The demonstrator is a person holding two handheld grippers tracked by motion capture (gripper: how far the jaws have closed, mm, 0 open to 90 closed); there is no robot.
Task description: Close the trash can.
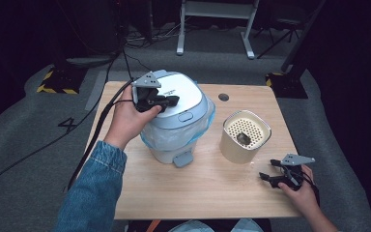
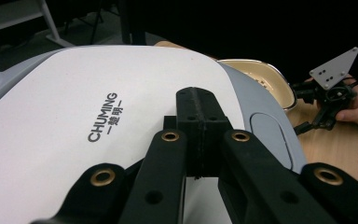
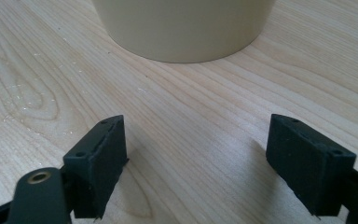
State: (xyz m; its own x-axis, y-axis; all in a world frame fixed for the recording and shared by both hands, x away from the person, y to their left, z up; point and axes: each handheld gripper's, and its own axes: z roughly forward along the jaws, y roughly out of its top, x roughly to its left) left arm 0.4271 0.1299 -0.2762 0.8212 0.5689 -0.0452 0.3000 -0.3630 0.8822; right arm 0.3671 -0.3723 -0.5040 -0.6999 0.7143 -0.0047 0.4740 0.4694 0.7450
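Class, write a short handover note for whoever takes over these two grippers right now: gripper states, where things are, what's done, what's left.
Left gripper: jaws shut, resting on the bin lid, gripping nothing.
Right gripper: open, empty, low over the wooden table, facing the beige container.
The white bin, with its blue liner, stands left of the container; they don't touch.
Done: lid is down.
Left: probably handling the beige container, which holds a perforated insert with a small dark item.

Grey carpet floor (image 1: pixel 24 140), dark room, white desk frame (image 1: pixel 212 19) behind.
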